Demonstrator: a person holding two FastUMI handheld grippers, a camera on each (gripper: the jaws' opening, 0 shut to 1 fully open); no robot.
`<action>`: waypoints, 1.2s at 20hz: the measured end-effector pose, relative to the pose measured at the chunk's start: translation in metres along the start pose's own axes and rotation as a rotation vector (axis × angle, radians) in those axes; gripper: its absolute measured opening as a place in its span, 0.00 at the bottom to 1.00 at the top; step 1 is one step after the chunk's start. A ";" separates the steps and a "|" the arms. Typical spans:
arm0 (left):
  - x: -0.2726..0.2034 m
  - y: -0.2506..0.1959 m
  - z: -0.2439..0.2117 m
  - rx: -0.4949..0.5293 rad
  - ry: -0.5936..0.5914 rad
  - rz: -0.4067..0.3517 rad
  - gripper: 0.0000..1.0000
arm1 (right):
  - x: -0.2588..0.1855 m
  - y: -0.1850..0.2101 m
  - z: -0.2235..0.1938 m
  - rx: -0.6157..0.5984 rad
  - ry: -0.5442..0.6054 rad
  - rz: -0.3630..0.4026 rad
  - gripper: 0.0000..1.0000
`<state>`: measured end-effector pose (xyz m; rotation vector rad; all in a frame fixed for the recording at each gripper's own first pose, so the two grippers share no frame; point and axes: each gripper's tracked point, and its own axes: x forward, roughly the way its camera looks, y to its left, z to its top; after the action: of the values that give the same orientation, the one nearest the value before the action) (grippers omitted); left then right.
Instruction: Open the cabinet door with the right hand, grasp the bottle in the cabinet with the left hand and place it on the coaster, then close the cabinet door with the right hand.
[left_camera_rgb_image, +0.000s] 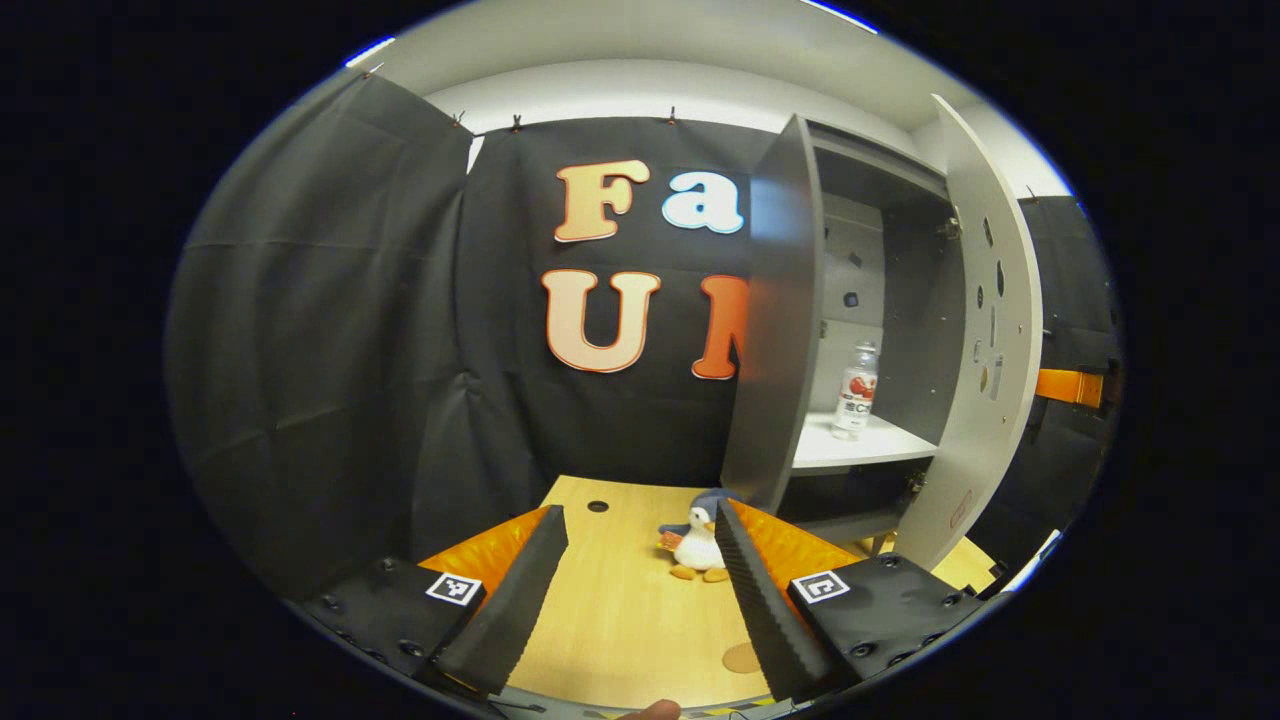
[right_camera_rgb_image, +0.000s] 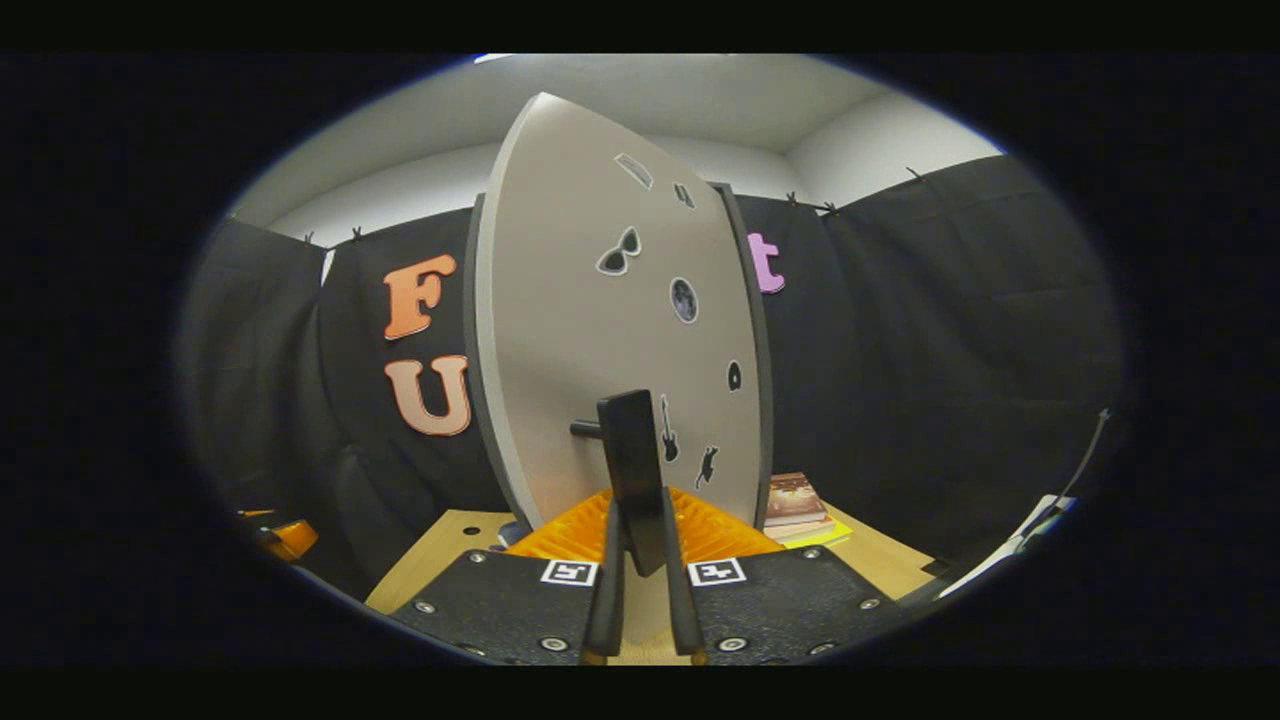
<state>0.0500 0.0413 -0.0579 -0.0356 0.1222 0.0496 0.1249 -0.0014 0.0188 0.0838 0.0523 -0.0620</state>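
On the table (left_camera_rgb_image: 620, 620) stands the cabinet (left_camera_rgb_image: 860, 300), its door (right_camera_rgb_image: 610, 340) swung open; the bottle (left_camera_rgb_image: 856, 390) sits upright on its shelf (left_camera_rgb_image: 850, 445). Right claw (right_camera_rgb_image: 640, 560) is clamped on the door's handle (right_camera_rgb_image: 630, 460). Left claw (left_camera_rgb_image: 640, 590) gapes wide, empty, low over the table.

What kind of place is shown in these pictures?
Probably a staged recording booth, not a real home: black cloth walls hang from clips, and a lone cabinet stands on a wooden table beside a toy penguin.
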 end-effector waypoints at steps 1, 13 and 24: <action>-0.003 -0.016 -0.001 0.010 0.004 -0.003 0.97 | -0.001 -0.004 0.001 -0.003 -0.004 0.002 0.19; -0.030 -0.162 -0.020 0.062 0.023 -0.049 0.97 | -0.006 -0.040 0.007 -0.013 -0.029 0.087 0.12; -0.031 -0.174 -0.037 0.032 0.068 -0.012 0.97 | -0.005 -0.057 0.007 0.060 -0.019 0.101 0.10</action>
<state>0.0236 -0.1357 -0.0848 -0.0057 0.1907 0.0348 0.1166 -0.0586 0.0212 0.1452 0.0272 0.0367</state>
